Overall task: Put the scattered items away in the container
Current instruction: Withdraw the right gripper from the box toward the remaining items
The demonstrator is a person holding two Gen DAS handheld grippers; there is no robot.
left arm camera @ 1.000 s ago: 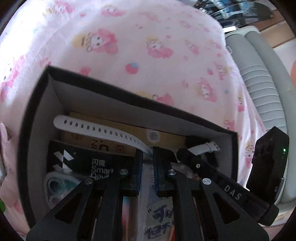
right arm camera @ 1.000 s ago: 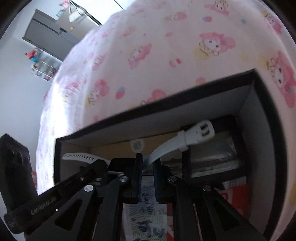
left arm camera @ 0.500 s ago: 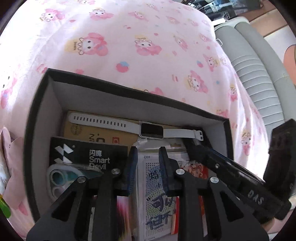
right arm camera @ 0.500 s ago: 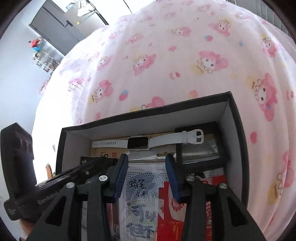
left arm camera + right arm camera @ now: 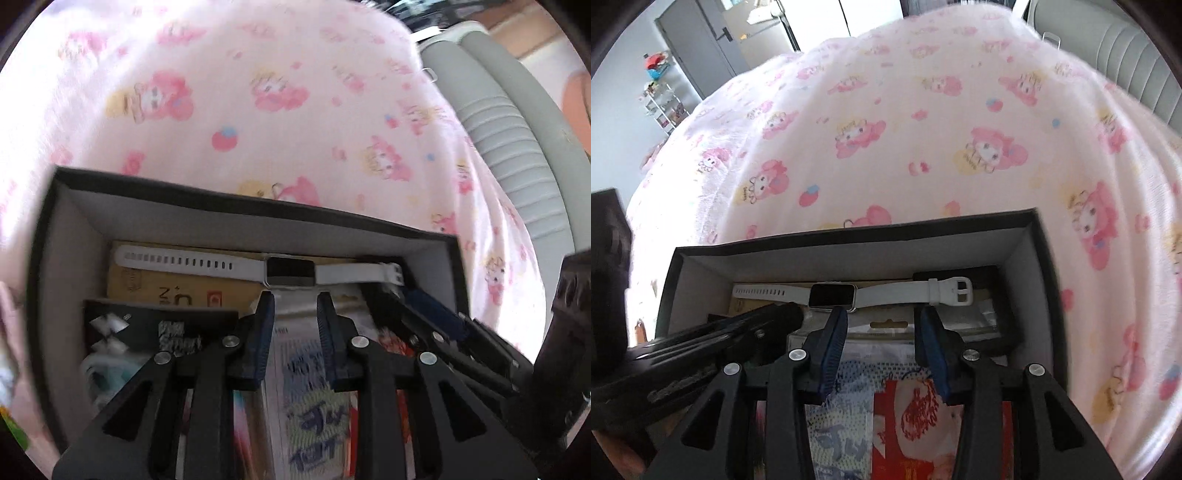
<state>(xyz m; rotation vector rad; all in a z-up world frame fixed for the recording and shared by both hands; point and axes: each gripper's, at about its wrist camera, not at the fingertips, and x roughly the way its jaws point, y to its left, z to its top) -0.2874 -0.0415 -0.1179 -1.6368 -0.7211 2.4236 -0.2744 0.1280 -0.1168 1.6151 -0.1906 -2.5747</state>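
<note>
A black box point(image 5: 255, 206) point(image 5: 857, 236) sits on a pink cartoon-print bedsheet. A white smartwatch point(image 5: 290, 271) point(image 5: 831, 295) lies flat across the back of the box, on top of the packets and small boxes. My left gripper point(image 5: 295, 299) is open and empty, just above and in front of the watch. My right gripper point(image 5: 881, 315) is open and empty too, over the box beside the left one, and it shows in the left wrist view point(image 5: 432, 314).
The box holds a yellow carton point(image 5: 173, 288), a black "Smart" box point(image 5: 162, 325), a printed packet point(image 5: 314, 406), a red packet point(image 5: 934, 417) and a black-framed pouch point(image 5: 990, 317). A grey padded headboard point(image 5: 517, 147) stands at the right. A door and shelves are at the far left point(image 5: 698, 48).
Both grippers held the watch a second ago, let it go flat in the box, opened wider and pulled back a little.
</note>
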